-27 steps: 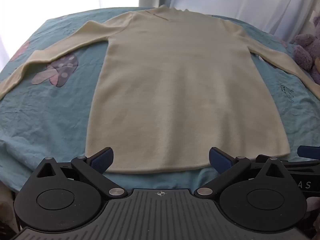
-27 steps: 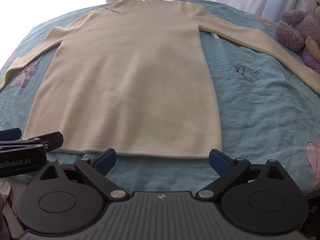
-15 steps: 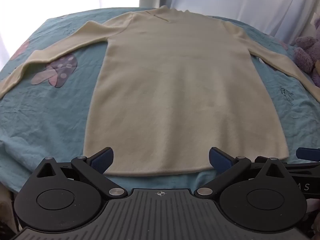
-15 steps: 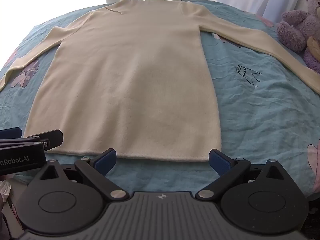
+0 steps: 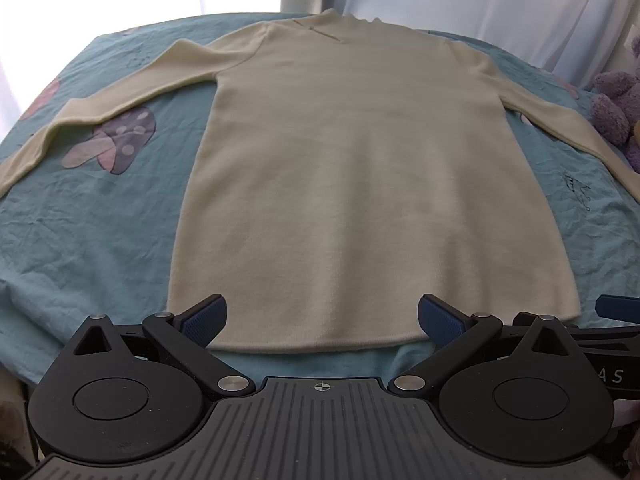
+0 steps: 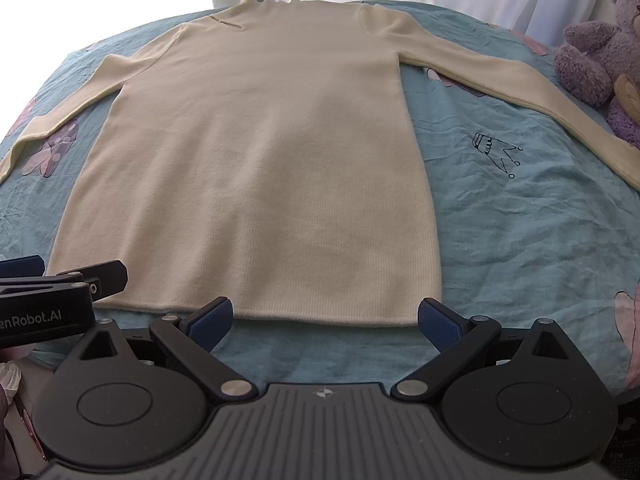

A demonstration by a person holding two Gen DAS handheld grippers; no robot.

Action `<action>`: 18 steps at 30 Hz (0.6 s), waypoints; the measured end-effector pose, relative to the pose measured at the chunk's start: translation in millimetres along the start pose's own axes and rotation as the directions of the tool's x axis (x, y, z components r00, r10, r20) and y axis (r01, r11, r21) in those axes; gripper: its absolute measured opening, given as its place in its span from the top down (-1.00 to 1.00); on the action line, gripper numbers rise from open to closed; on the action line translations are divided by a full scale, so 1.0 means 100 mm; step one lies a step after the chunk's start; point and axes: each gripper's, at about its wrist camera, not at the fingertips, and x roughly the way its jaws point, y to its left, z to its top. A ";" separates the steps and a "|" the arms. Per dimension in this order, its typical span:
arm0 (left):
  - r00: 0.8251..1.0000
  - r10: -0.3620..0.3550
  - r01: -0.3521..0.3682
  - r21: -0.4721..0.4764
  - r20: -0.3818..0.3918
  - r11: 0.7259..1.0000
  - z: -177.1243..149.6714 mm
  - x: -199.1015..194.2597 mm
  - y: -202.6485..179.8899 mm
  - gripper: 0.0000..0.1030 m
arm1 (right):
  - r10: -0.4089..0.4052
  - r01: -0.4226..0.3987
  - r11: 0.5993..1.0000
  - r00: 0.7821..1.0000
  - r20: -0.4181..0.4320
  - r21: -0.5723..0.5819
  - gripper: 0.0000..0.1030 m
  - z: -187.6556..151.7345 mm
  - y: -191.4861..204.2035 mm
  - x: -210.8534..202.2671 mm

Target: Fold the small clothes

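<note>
A cream long-sleeved knit dress lies flat on a teal bedsheet, collar far, hem near, both sleeves spread outward. My left gripper stands open over the near hem, toward its left half, with only the flat hem between the blue pads. My right gripper is open too, at the hem's right half, its right pad just past the dress's right corner. Each gripper shows at the edge of the other's view: the right one, the left one.
A purple plush toy sits at the far right beside the right sleeve. White curtains hang behind the bed. Mushroom prints and a small crown drawing mark the sheet. The bed's near edge is right below the grippers.
Both grippers have crept slightly forward toward the hem, so the hem now sits lower in each view. The jaws stayed wide and the dress has not moved.
</note>
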 end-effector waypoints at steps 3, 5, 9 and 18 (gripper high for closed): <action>1.000 -0.001 0.001 0.000 -0.002 1.000 0.00 0.00 0.00 -1.00 | 0.000 0.000 1.000 1.000 0.000 0.000 -0.92 0.00 0.00 0.00; 1.000 -0.001 0.001 -0.003 -0.003 1.000 0.00 0.00 0.01 -1.00 | 0.000 0.000 1.000 1.000 -0.001 -0.001 -0.92 0.00 0.00 0.00; 1.000 -0.001 0.001 -0.004 -0.004 1.000 0.00 0.00 0.01 -1.00 | 0.001 -0.001 1.000 1.000 0.001 -0.001 -0.92 -0.01 -0.01 0.00; 1.000 0.001 -0.001 -0.004 -0.002 1.000 -0.01 0.00 0.00 -1.00 | -0.001 0.001 1.000 1.000 0.004 -0.001 -0.92 0.01 0.00 -0.01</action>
